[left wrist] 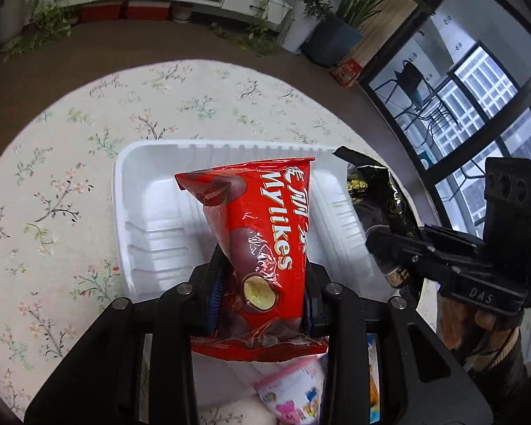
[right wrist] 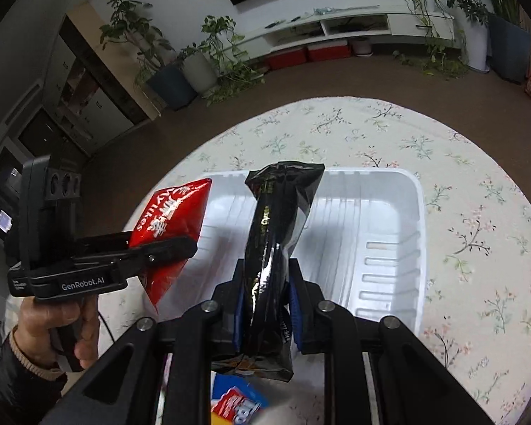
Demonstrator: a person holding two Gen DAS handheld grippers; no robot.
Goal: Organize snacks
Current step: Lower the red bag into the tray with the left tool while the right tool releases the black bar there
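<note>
Left gripper (left wrist: 262, 283): clenched on the red Mylikes bag (left wrist: 262, 233); blue pads press both sides of the bag's lower half. The bag stands up out of the jaws and leans away from the camera.
Red Mylikes bag, place: held in the air above the white tray (left wrist: 138, 209), over its left-hand part as the left wrist view shows it; it does not rest on the tray floor.
Right gripper (right wrist: 265, 301): clenched on the black snack bag (right wrist: 276, 233); the blue pads squeeze the bag narrow at its middle, top end fanning out above.
Black snack bag, place: held over the white tray, near the middle in the right wrist view; clear of the tray floor.
White tray: ribbed plastic, nothing lying in it; sits on the floral tablecloth (left wrist: 63, 184).
Two grippers: side by side, near each other, each seen in the other's view.
Hand (right wrist: 60, 329): wraps the left gripper's handle, dark sleeve at the wrist.
Loose packets: pink-and-white packet (left wrist: 293, 393) under the left gripper; blue-and-red packet (right wrist: 237, 403) under the right gripper; both on the cloth on the near side of the tray.
</note>
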